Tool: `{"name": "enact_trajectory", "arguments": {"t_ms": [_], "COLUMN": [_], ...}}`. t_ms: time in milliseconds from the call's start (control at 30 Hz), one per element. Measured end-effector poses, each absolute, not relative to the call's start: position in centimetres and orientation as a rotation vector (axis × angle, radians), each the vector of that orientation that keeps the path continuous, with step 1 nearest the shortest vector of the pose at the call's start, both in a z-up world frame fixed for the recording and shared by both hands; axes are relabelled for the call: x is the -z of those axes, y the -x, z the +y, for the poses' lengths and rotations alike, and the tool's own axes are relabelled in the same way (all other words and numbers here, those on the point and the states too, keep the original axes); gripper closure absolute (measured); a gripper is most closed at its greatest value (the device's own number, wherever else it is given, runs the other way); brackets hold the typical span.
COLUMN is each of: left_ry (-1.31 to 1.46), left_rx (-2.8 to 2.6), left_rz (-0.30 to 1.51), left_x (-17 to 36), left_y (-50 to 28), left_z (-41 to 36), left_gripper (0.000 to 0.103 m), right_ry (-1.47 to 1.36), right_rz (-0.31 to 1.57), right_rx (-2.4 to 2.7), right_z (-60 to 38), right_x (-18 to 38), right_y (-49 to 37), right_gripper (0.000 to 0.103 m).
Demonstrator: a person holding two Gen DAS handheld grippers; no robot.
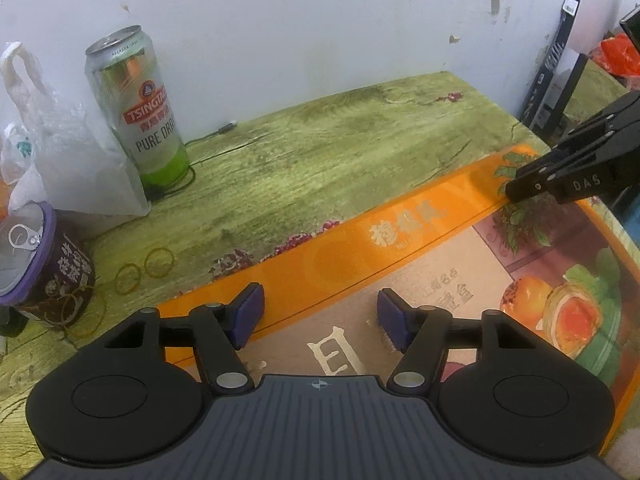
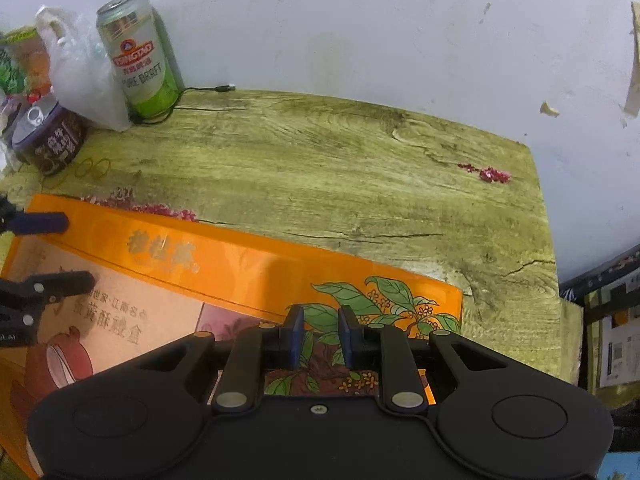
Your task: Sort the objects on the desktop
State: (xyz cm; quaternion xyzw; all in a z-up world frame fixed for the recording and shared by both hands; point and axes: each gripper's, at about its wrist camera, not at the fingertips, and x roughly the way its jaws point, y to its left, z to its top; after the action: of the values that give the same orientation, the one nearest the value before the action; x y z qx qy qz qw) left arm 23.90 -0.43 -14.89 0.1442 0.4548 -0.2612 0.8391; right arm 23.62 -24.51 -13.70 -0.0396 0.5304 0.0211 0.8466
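Observation:
A flat orange gift box (image 1: pixel 400 236) (image 2: pixel 224 260) with printed pastries lies on the green wood-grain table (image 1: pixel 320 148) (image 2: pixel 340 168). My left gripper (image 1: pixel 322 318) (image 2: pixel 68 252) hovers over the box's left part, open, with only the lid showing between its blue pads (image 1: pixel 250 316). My right gripper (image 2: pixel 321 320) (image 1: pixel 516 190) sits over the box's far right corner, above the leaf print. Its jaws are drawn close together and hold nothing.
A green and silver beer can (image 1: pixel 140 108) (image 2: pixel 140 56) stands at the back left by the wall. Beside it sit a white plastic bag (image 1: pixel 68 152), a purple-rimmed tin (image 1: pixel 44 264) (image 2: pixel 48 140), loose rubber bands (image 1: pixel 144 268) and a thin cable (image 1: pixel 224 128). Cardboard boxes (image 2: pixel 616 320) stand past the table's right edge.

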Motion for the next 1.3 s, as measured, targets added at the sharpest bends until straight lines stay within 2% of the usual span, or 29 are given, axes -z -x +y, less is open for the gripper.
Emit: {"name": "enact_trajectory", "arguments": {"t_ms": [467, 800, 1300], "left_ry": [-0.320, -0.335, -0.306], "left_rx": [0.532, 0.542, 0.524], "left_rz": [0.948, 0.995, 0.991], "left_x": [12.2, 13.9, 14.3], "left_y": [-18.7, -14.9, -14.6], "left_z": [0.1, -1.5, -1.6], "left_gripper": [0.042, 0.043, 0.039], "right_ry": [0.047, 0.140, 0.188], "right_rz": [1.071, 1.109, 1.148], "right_rx": [-0.151, -0.228, -0.228], "right_z": [-23.1, -20.1, -19.0], "right_x": [11.7, 12.2, 13.2], "right_y": [-19.4, -16.3, -15.8], "right_gripper": [0.084, 0.084, 0.083]}}
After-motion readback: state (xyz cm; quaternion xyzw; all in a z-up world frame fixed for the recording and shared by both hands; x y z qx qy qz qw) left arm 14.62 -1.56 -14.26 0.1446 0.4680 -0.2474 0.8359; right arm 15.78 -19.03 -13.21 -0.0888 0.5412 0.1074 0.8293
